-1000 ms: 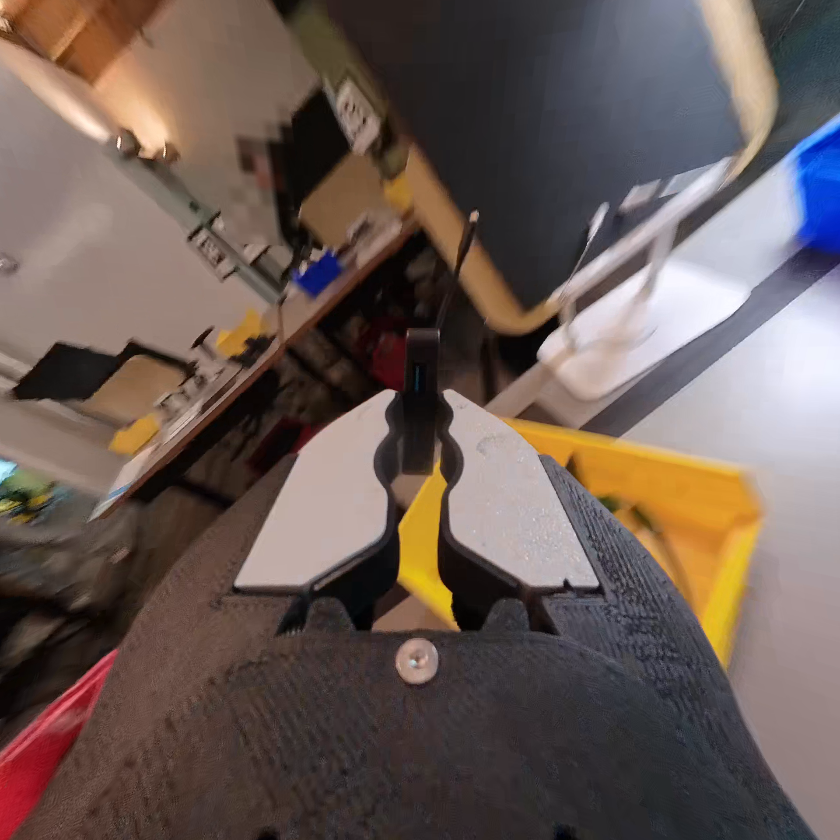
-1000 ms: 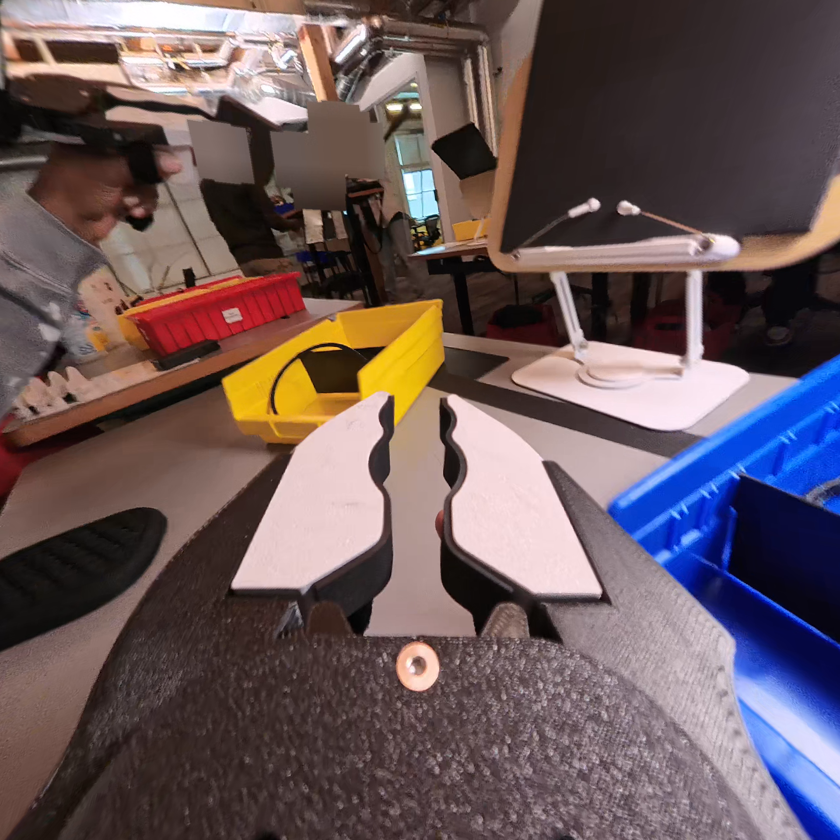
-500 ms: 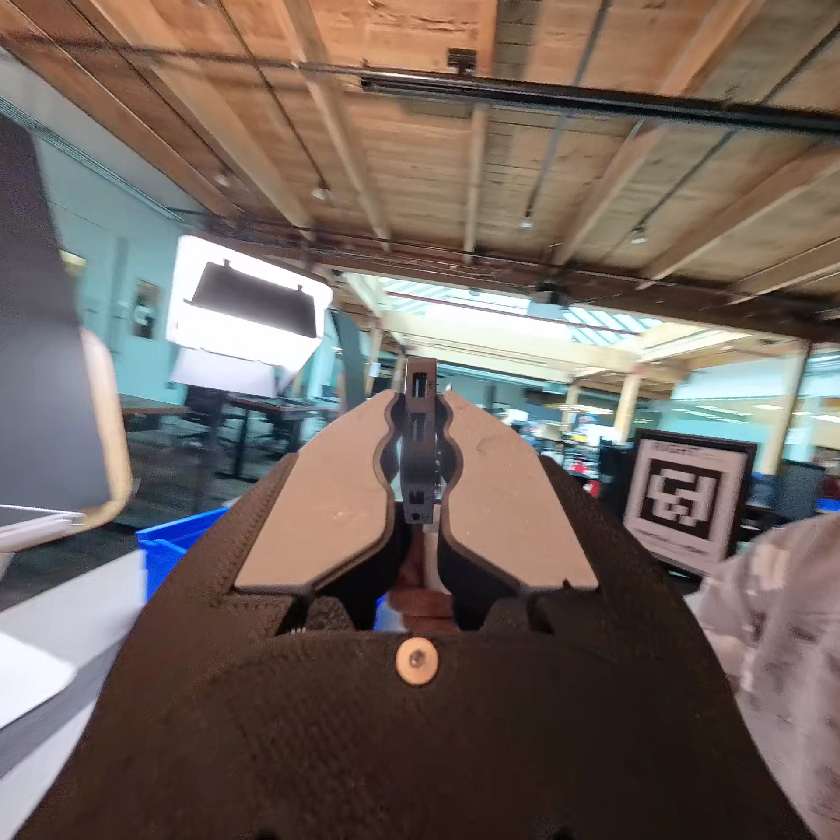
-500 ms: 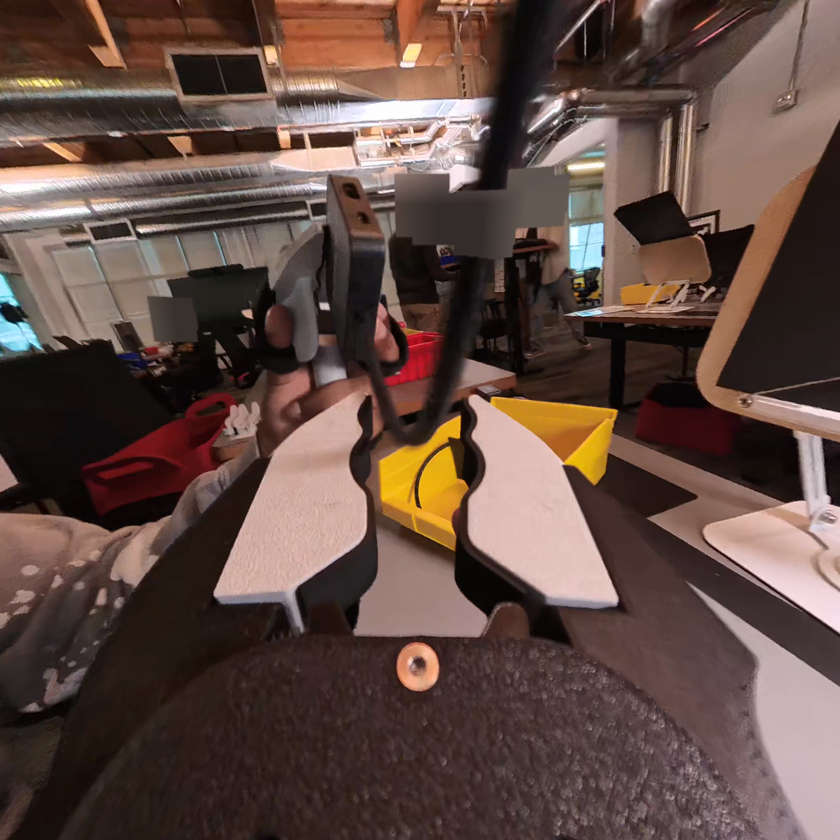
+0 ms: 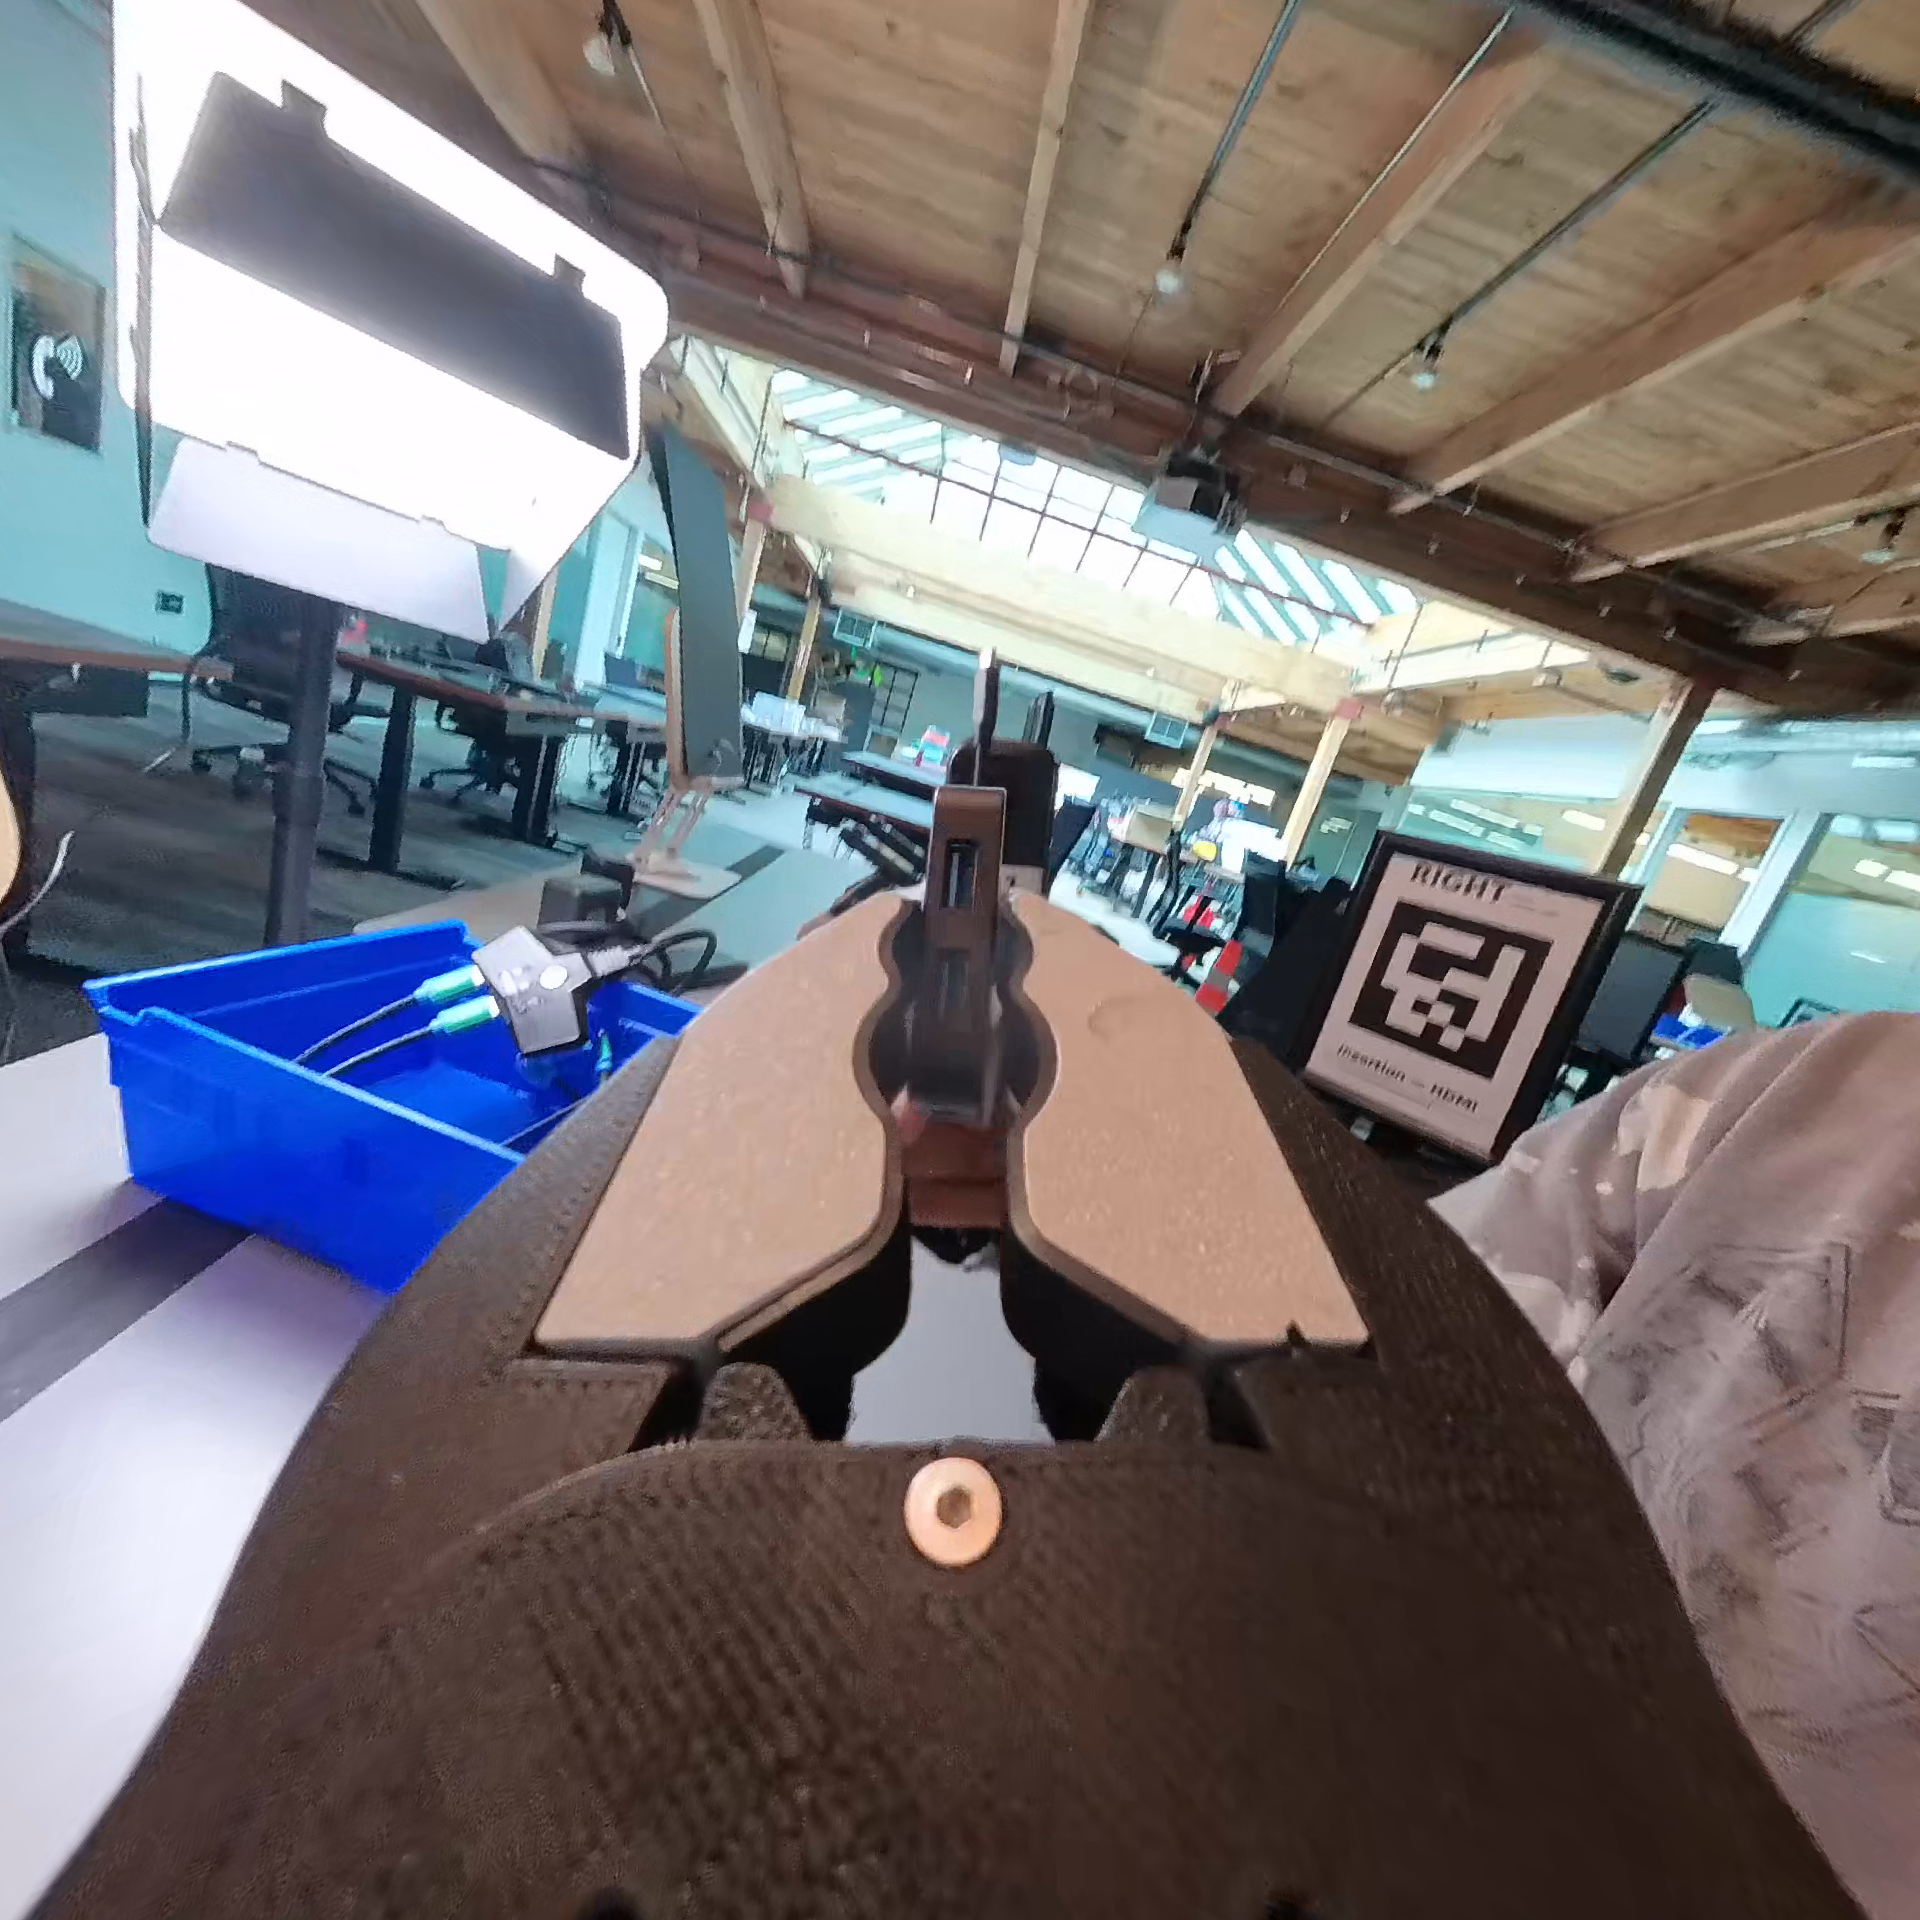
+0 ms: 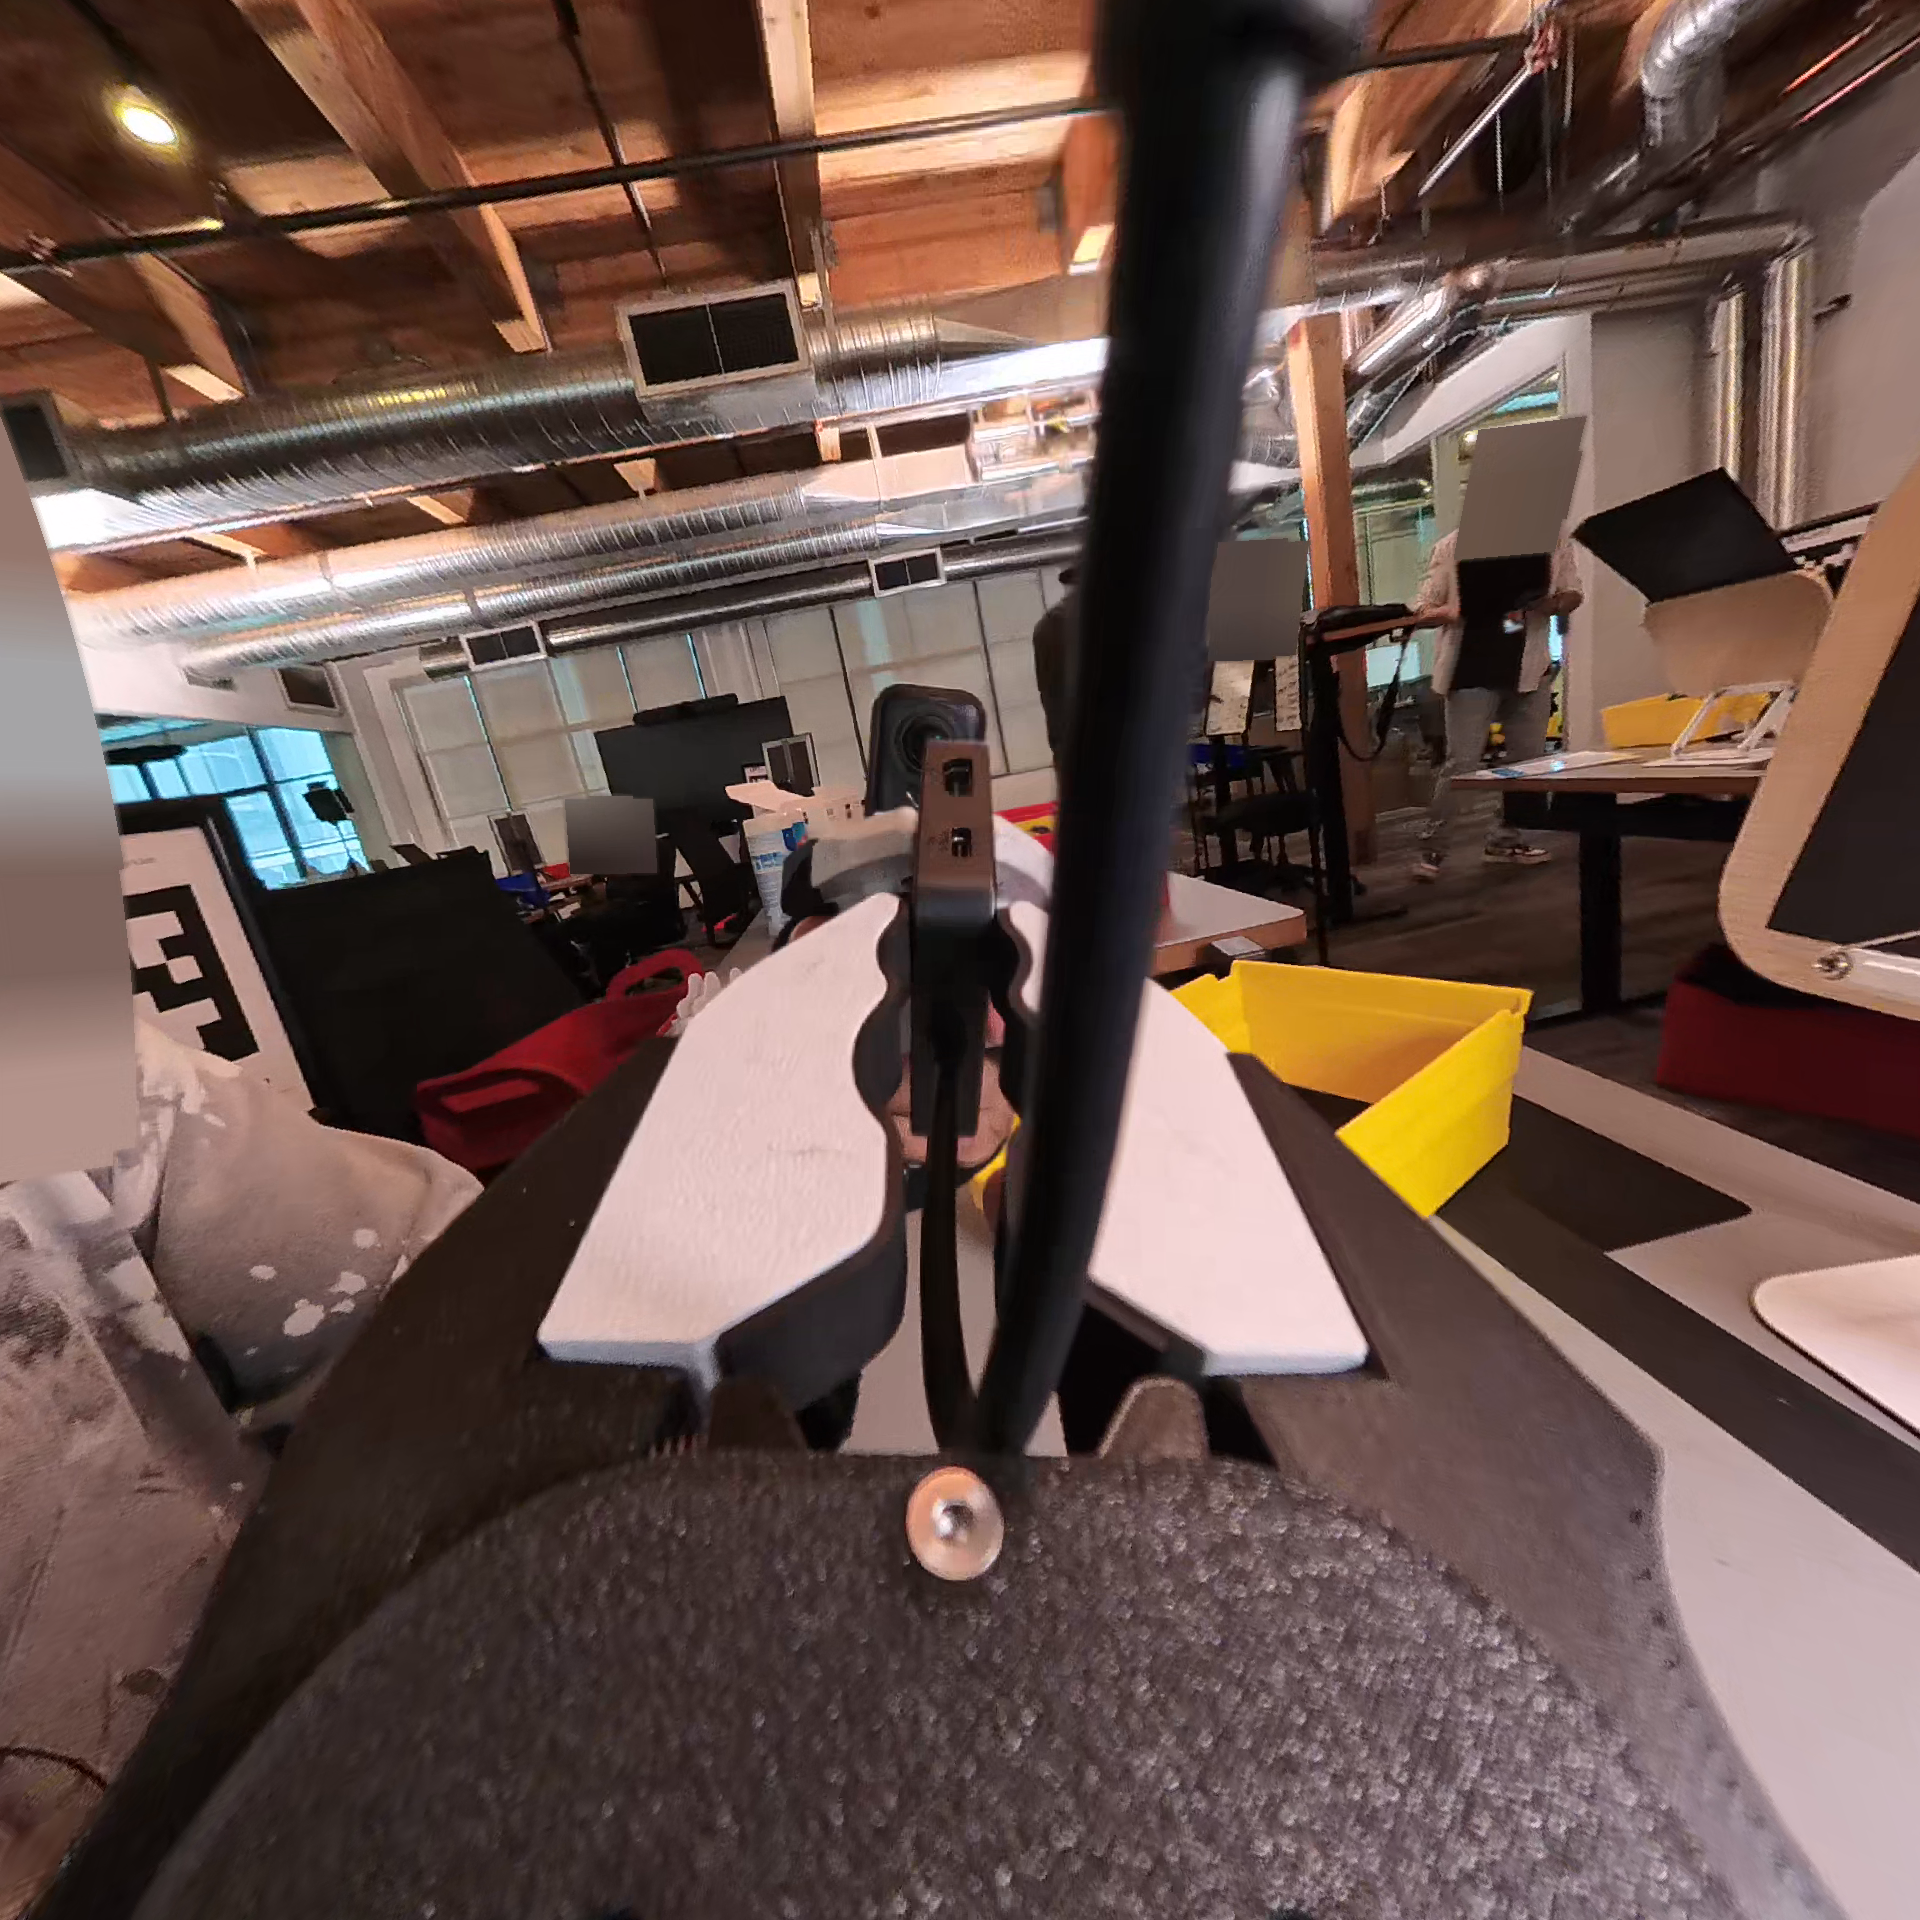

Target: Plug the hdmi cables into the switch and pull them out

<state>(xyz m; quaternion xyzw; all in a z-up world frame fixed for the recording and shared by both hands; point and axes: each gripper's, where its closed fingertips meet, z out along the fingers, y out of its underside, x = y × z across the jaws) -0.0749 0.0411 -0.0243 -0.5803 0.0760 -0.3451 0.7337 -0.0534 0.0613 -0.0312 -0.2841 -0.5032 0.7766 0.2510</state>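
Switch (image 5: 968, 935) sits edge-on, clamped between my left gripper's (image 5: 956, 945) fingers, raised off the table and facing my right gripper (image 6: 951, 956), whose fingers stand slightly apart around that same switch (image 6: 951, 842) without clearly pinching it. A black cable (image 6: 1153, 644) loops up past them; whether it is plugged in I cannot tell. I judge I'm handing over or lining up for a plug: next I need a firm hold and a straight push. Half a second ago the switch hung farther from my right fingers.

Matt black plastic switch (image 5: 968, 935), glossy blue plastic bin (image 5: 301, 1132), rough wooden ceiling (image 5: 1247, 187)
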